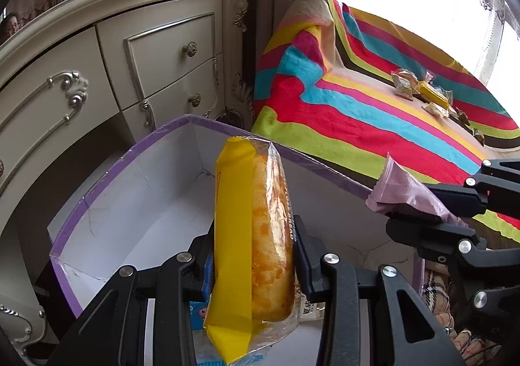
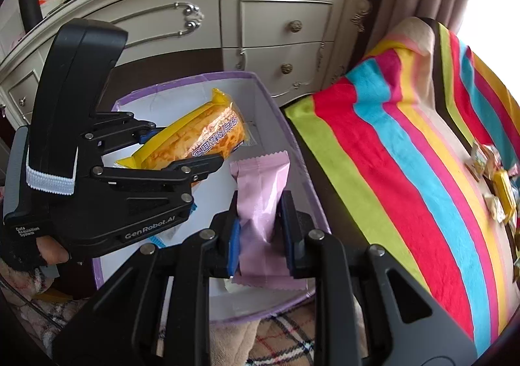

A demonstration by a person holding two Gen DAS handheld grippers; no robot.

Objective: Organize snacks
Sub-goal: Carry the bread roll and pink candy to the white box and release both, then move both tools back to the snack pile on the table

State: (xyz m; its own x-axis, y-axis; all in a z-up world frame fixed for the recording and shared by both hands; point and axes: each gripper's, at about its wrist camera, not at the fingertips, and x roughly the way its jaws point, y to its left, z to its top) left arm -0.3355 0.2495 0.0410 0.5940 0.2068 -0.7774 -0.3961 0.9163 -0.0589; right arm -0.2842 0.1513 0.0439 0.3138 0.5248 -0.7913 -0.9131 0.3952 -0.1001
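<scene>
We are carrying two snacks at once. Our left gripper (image 1: 253,255) is clamped on a bread roll (image 1: 260,236) in a yellow and clear wrapper, and it is holding that roll above the open box (image 1: 130,151) with the purple rim. Our right gripper (image 2: 260,229) is closed on a pink packet (image 2: 260,203), which is hanging over the near right corner of the same box.

Neither snack is released yet, so both are counting as work in progress. The white floor of the box is showing a few flat wrappers near its near edge, partly hidden behind the grippers; we are possibly looking at snacks already stored, but the view is too blocked to confirm.

A small pile of sweets (image 1: 425,96) is lying on the striped blanket (image 1: 341,112), near its far right edge and well apart from the box. We are judging the task as begun, with those pieces left to collect after the two held items are dropped in.
</scene>
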